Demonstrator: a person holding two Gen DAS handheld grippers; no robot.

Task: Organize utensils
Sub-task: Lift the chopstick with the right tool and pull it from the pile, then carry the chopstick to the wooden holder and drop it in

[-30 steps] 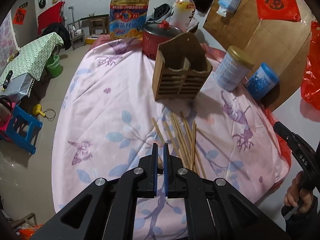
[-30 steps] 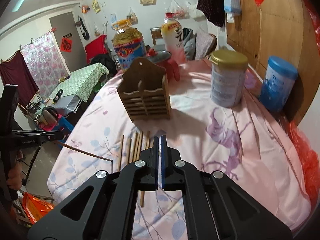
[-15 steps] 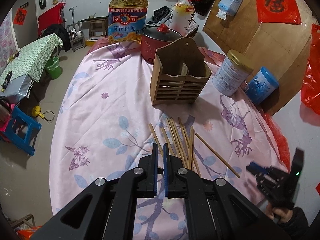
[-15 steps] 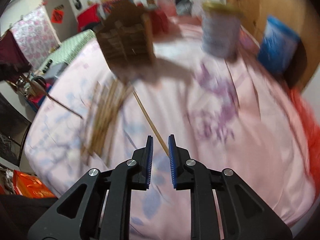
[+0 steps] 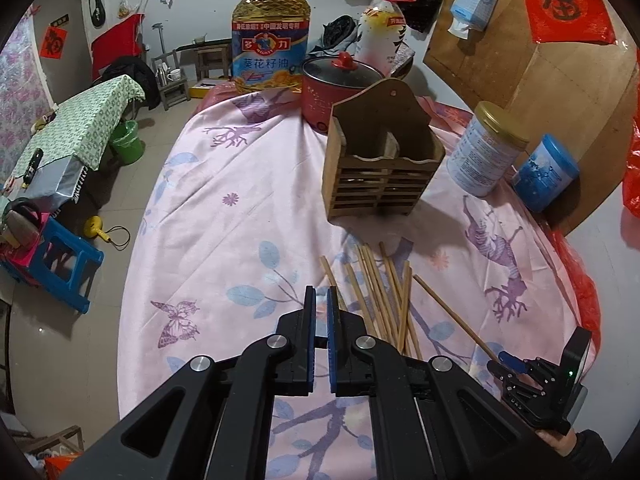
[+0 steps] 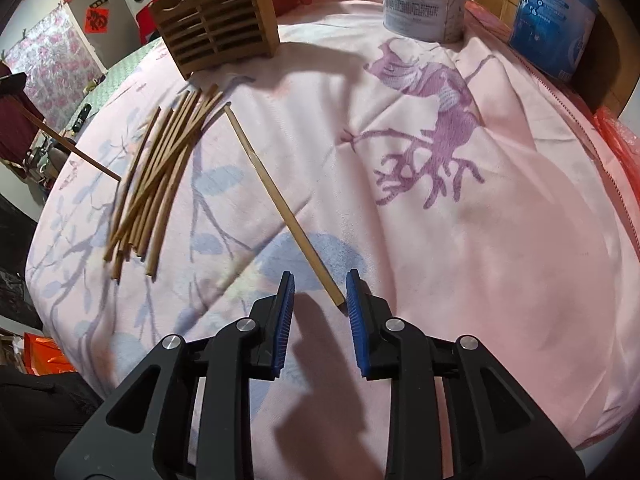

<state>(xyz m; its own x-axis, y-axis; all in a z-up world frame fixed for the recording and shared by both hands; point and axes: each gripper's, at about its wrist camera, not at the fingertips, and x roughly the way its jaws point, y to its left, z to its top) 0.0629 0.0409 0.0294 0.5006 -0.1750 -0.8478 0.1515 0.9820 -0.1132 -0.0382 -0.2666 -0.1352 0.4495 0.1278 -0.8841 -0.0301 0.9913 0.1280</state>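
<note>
A wooden utensil holder (image 5: 382,160) stands upright on the pink cloth; it also shows in the right wrist view (image 6: 218,20). Several wooden chopsticks (image 5: 384,300) lie in a loose pile in front of it, also seen in the right wrist view (image 6: 156,176). One single chopstick (image 6: 280,200) lies apart to the right. My right gripper (image 6: 320,292) is open low over the cloth, the near end of that chopstick between its jaws. My left gripper (image 5: 321,308) is shut on a chopstick, visible in the right wrist view (image 6: 72,150).
A milk powder tin (image 5: 486,148) and a blue tin (image 5: 546,178) stand right of the holder. A red pot (image 5: 340,90) and an oil bottle (image 5: 270,36) stand behind it. The table edge (image 5: 132,280) drops to the floor on the left.
My right gripper has dropped down to the cloth and opened around the end of the single chopstick. The left gripper has barely moved.
</note>
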